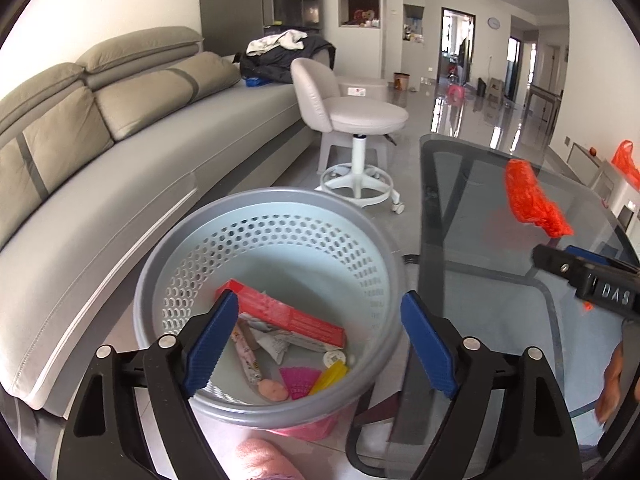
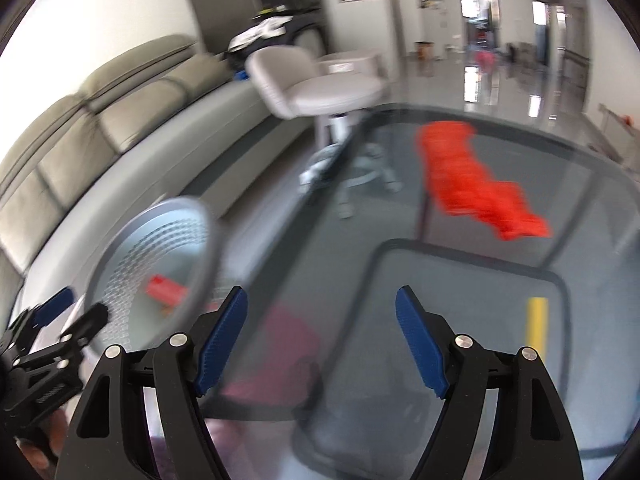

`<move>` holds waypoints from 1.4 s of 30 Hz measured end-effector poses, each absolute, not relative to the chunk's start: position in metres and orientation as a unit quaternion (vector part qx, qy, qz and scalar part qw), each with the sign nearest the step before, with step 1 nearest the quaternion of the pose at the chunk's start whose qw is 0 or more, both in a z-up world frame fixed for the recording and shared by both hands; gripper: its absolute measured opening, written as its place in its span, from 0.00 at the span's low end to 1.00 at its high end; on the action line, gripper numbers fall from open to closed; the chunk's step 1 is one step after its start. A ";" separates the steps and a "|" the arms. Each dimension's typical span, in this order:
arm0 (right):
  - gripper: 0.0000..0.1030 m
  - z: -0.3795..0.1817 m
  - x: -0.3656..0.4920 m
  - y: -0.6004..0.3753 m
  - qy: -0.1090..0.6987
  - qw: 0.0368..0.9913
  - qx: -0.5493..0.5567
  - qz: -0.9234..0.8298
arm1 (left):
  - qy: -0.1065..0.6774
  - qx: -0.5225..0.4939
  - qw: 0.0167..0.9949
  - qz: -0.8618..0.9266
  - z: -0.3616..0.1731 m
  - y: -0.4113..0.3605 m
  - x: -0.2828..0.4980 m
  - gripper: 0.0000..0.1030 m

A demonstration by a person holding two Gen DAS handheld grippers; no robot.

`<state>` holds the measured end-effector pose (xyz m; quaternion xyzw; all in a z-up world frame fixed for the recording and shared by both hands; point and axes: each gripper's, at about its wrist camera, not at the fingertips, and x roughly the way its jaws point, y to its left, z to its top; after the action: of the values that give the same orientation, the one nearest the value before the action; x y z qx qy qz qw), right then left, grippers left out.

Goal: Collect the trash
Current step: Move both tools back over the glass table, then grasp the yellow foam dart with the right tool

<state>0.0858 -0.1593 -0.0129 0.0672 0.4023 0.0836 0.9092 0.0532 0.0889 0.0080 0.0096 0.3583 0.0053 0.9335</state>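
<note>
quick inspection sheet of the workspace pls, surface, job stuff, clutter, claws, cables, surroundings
surface: glass table, dark frame showing through it, mostly bare
job's things: crumpled orange plastic bag lies on the glass; grey perforated waste basket stands on the floor beside the table and holds a red box, paper wrappers, a pink shuttlecock and a yellow piece
clutter: yellow strip seen at the table, blurred
claws: left claw open and empty above the basket; right claw open and empty above the glass
cables: nothing seen
surroundings: grey sofa, white swivel stool, glossy tiled floor, clothes piled at the sofa's far end
</note>
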 end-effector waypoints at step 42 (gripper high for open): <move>0.11 -0.075 0.081 -0.282 0.463 0.884 0.038 -0.057 | 0.372 0.048 0.922 -0.100 -0.008 -0.036 0.060 0.80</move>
<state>0.0810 -0.2820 -0.0751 0.0376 0.4629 -0.0572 0.8838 0.0604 -0.0356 -0.0084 0.0478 0.3722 -0.0999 0.9215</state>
